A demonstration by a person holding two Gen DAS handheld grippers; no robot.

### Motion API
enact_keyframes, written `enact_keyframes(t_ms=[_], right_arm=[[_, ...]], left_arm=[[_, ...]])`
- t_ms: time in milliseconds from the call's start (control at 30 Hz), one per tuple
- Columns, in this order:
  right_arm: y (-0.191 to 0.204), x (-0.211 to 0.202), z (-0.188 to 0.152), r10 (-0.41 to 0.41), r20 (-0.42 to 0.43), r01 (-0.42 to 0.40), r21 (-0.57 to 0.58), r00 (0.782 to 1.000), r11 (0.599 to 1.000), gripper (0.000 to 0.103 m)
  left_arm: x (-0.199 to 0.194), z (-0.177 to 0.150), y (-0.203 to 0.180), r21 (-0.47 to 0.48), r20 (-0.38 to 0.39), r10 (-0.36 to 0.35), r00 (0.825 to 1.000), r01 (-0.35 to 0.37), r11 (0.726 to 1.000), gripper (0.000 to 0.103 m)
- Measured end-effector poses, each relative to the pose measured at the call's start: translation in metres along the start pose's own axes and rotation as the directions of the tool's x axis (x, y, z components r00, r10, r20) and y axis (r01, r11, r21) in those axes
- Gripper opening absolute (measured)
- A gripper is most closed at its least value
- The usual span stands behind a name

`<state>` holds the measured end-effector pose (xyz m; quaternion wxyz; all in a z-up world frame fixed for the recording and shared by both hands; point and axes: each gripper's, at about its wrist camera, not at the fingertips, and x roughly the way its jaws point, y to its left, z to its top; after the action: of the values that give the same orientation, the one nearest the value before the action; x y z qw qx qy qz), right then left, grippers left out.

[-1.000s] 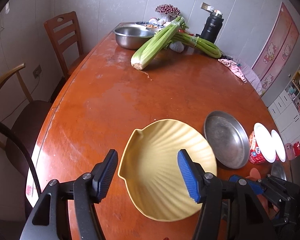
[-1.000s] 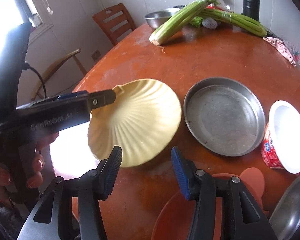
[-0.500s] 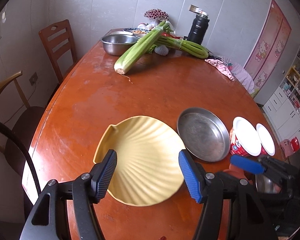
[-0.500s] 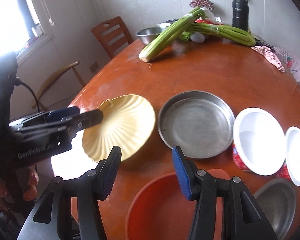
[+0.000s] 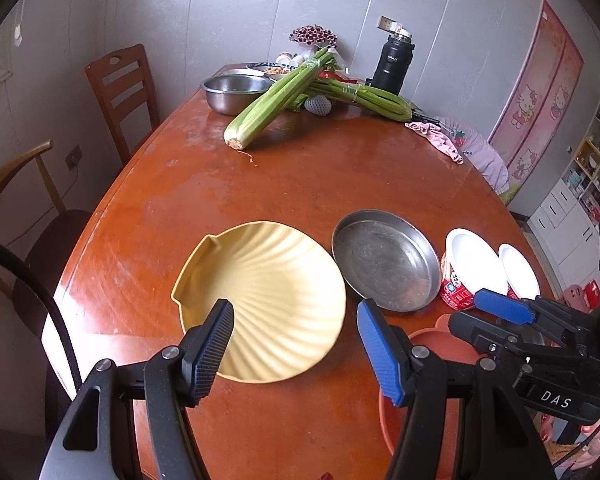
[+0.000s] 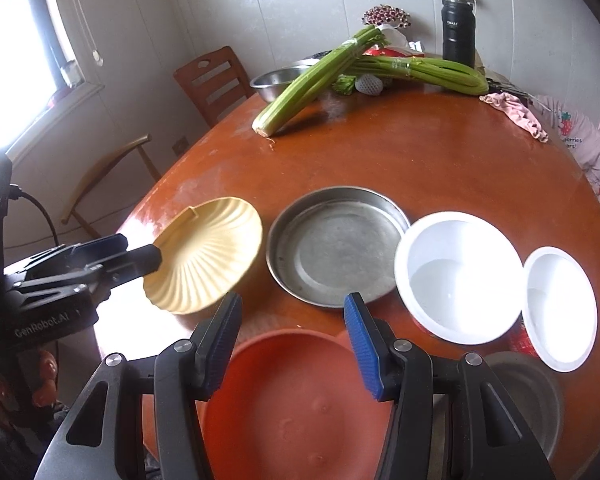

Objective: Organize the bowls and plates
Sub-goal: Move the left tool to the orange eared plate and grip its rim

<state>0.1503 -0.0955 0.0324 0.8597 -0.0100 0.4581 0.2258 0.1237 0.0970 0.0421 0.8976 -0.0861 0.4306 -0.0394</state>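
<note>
A yellow shell-shaped plate (image 5: 260, 300) (image 6: 208, 256) lies on the brown table (image 5: 300, 184). My left gripper (image 5: 296, 344) (image 6: 140, 258) hovers open over its near edge, pads clear of it. To the plate's right sit a flat steel plate (image 5: 384, 260) (image 6: 336, 248) and two white bowls with red outsides (image 6: 456, 276) (image 6: 560, 304). An orange plate (image 6: 300, 408) (image 5: 432, 344) lies at the near edge. Above it my right gripper (image 6: 292, 340) (image 5: 504, 308) stands open and empty. A small steel bowl (image 6: 532, 396) is at the near right.
At the table's far end lie celery bundles (image 5: 272, 108), a steel mixing bowl (image 5: 236, 92), a black flask (image 5: 392, 64) and a pink cloth (image 5: 436, 136). Wooden chairs (image 5: 120, 92) stand along the left side. A person's hand holds each gripper.
Both grippers have drawn back toward the near edge and risen a little. The yellow plate now lies farther ahead of the left gripper. The orange plate has come into view under the right gripper.
</note>
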Motion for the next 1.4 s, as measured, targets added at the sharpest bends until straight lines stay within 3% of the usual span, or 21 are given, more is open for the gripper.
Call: enact_keyframes(t_ms=[567, 1067, 1200, 1400], right_arm=[[-0.046, -0.011, -0.023, 0.018, -0.081, -0.025, -0.081, 0.997, 0.996, 0.055], [-0.036, 0.012, -0.03, 0.084, -0.18, -0.12, -0.201, 0.98, 0.972, 0.055], [-0.04, 0.021, -0.025, 0.041, -0.195, -0.086, -0.228, 0.98, 0.97, 0.055], [-0.041, 0.033, -0.025, 0.048, -0.227, -0.103, -0.239, 0.973, 0.966, 0.055]], left_arm=[[0.0, -0.031, -0.039, -0.042, -0.047, 0.013, 0.999, -0.015, 0.999, 0.064], [0.02, -0.078, -0.058, -0.067, -0.171, 0.045, 0.984, -0.057, 0.996, 0.064], [0.024, -0.084, -0.061, -0.076, -0.19, 0.04, 0.981, -0.055, 0.996, 0.064], [0.03, -0.093, -0.071, -0.075, -0.233, 0.065, 0.97, -0.085, 0.994, 0.064]])
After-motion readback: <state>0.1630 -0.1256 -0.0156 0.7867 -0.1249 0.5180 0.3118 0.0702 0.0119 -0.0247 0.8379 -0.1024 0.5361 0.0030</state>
